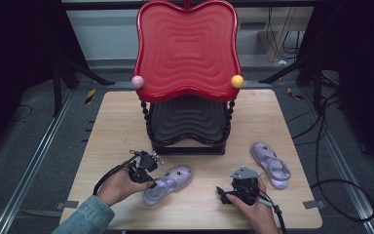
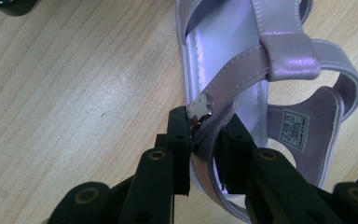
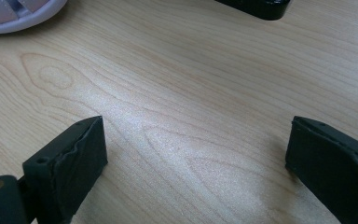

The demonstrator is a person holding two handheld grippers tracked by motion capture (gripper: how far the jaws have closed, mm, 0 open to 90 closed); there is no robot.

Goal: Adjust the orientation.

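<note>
Table (image 1: 117,122) of light wood, seen from above, carries 1 two-tier stand and 2 lilac sandals. At the near left, the person's left hand (image 1: 119,185), in a denim sleeve (image 1: 87,217), holds the left gripper (image 1: 148,168) low over the table, its cable (image 1: 107,176) looping back toward the wrist. In the left gripper view the jaws are clamped on the side strap (image 2: 228,86) of the left sandal (image 1: 168,183), just below a small shiny stud (image 2: 200,106); the strap passes between the two pads. This sandal lies on the table near the front centre, just beside the gripper, its sole resting on the wood; a printed label (image 2: 294,129) shows on the inside of its heel piece.

Behind it, at the table's middle, stands the stand: a black lower tray (image 1: 187,119) and a red upper tray (image 1: 187,48), joined by twisted black posts, with 1 pink ball (image 1: 138,81) at the red tray's left corner and 1 yellow ball (image 1: 237,81) at its right corner.

At the near right, the right hand (image 1: 253,207) holds the right gripper (image 1: 241,183), topped by a grey plate (image 1: 245,173). In the right gripper view its jaws stand wide apart over bare wood, grasping nothing. The right sandal (image 1: 271,164) lies further right, apart from this gripper, toe pointing away from the person.
</note>
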